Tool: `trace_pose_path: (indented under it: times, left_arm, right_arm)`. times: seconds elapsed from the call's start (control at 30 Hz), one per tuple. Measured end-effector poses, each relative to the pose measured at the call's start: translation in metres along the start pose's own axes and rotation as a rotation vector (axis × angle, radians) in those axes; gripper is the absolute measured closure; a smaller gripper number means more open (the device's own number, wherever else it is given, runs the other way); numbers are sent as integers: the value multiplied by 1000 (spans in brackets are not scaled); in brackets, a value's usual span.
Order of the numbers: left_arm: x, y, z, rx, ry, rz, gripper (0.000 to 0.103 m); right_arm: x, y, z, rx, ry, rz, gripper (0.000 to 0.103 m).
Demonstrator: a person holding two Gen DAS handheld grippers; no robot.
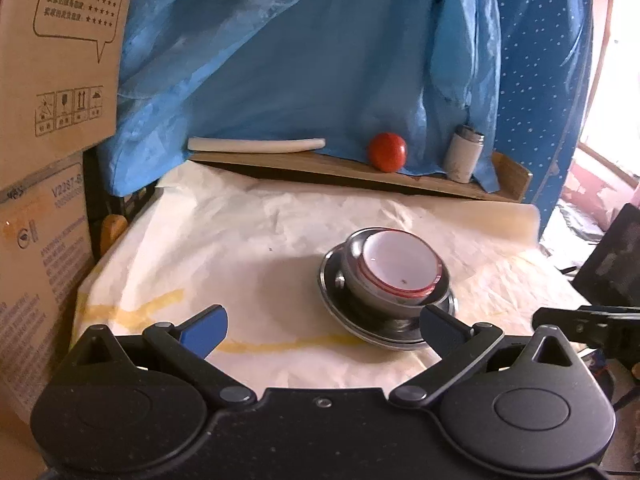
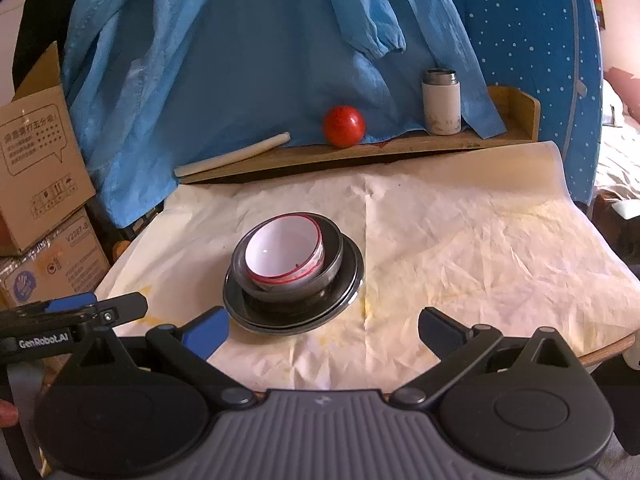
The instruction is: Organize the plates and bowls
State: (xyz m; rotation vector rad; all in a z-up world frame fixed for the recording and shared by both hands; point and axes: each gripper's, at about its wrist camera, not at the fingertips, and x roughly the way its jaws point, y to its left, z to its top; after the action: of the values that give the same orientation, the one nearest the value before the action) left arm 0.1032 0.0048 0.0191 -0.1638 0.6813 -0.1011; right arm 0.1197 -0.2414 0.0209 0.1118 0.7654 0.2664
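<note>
- Left claw (image 1: pixel 322 332) is spread wide with nothing in it, blue-padded fingers (image 1: pixel 206 330) hovering low over the near side of the surface (image 1: pixel 224 248). Its right finger tip sits just in front of the stack's near rim; can't tell if it touches.
- Right claw (image 2: pixel 324 334) is likewise released and empty, fingers apart above the near edge of the surface.
- The stack: a white bowl with a red rim (image 2: pixel 285 254) nested in a steel bowl (image 2: pixel 334 258), which sits on dark steel plates (image 2: pixel 352 280). At least two plate rims show at the near side. The white bowl sits a bit tilted inside the steel one.
- The stack is on crinkled cream paper covering the surface, roughly mid-depth, towards the left half in the right wrist view. Lots of bare paper to its right and behind it.
- Back edge: a low wooden shelf (image 2: pixel 400 146) holding a white stick-like thing (image 2: pixel 232 156), a red ball (image 2: pixel 344 126) and a white flask (image 2: pixel 440 104), all well apart from the stack. Blue cloth (image 2: pixel 260 60) hangs behind.
- Left side is hemmed in by cardboard boxes (image 1: pixel 60 60).
- Only the right wrist view shows the rounded near-right edge of the surface and the other claw poking in at the left; the left wrist view shows the box print up close.
</note>
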Motion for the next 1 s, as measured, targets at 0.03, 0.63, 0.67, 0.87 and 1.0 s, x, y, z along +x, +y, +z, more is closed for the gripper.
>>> trace_pose_path:
  times: [0.03,0.63,0.67,0.87,1.0]
  left_arm:
    - [-1,-1,-1,-1,-5,-8,1]
    - [-3,-15,-19,59,10,13,1]
    - [-3,-16,-20,61,13,15,1]
    - [-3,-18,-21,68,14,23,1]
    - [-3,-18,-22,70,16,27,1]
  right_arm:
    - [-1,-1,-1,-2,-3,0,0]
    - [-11,-15,-22,9,-36,4,0]
    - [-11,-15,-23,10,-33,4,0]
    - [-11,-17,-26,6,-25,5,0]
    - [-9,-19,-28,10,-12,3,0]
